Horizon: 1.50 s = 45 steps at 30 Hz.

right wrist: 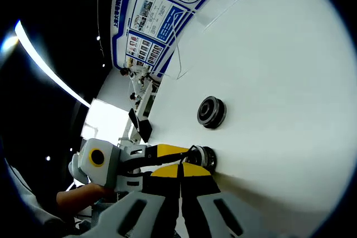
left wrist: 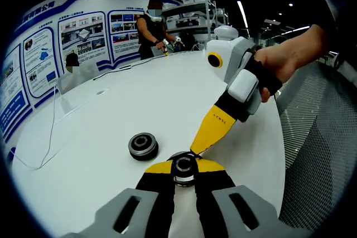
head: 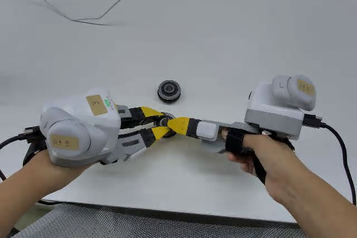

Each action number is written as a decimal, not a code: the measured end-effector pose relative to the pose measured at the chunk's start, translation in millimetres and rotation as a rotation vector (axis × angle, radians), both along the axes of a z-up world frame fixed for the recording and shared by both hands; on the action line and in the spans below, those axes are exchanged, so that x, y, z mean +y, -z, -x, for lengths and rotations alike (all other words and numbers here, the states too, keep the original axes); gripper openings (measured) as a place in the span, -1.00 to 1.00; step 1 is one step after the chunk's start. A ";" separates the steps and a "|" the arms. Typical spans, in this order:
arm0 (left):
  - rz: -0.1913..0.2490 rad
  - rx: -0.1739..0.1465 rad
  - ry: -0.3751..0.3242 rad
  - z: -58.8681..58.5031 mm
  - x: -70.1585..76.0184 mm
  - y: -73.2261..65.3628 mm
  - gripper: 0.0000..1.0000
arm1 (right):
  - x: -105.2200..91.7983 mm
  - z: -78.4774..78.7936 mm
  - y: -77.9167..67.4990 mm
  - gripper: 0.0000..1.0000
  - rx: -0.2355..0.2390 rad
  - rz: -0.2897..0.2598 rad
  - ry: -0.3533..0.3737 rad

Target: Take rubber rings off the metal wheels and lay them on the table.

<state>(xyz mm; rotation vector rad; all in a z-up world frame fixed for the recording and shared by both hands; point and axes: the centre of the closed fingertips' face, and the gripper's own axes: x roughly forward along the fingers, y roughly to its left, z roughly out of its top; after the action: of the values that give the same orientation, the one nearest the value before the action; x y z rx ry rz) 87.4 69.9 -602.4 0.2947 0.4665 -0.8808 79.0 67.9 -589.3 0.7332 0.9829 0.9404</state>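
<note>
Left gripper [head: 160, 122], a smooth white plastic shell with black jaws capped in yellow, is held closed on a small round metal wheel [left wrist: 184, 169], which is clamped from both sides. A matte white table [head: 223, 37] is spread beneath that wheel. Right gripper [head: 178, 125] is built the same way. Its yellow tips are pressed together into one flat wedge and laid against the rim of the clamped wheel, though whether any rubber is pinched between them cannot be told. A second wheel [head: 169, 91], disc-shaped with a bright hub and a dark rubber ring [left wrist: 143, 156] round its edge, is laid flat just beyond the clamped wheel. Tan paper stickers [head: 96, 105] bearing handwriting are stuck on the shells, and a short black word is printed on a yellow tip, but neither can be read. Blue-and-white posters [left wrist: 83, 29] are hung far behind the clamped wheel, their text too small to make out.
</note>
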 end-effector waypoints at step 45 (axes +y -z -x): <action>0.023 -0.010 -0.093 -6.8 13.7 -39.0 -0.64 | 6.9 -10.8 -6.9 -0.98 0.041 -0.032 0.089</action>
<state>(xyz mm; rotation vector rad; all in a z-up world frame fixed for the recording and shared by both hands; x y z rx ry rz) 94.2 83.7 -563.5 0.2547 0.4569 -0.7934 89.7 74.8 -582.4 0.8198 0.9656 0.8685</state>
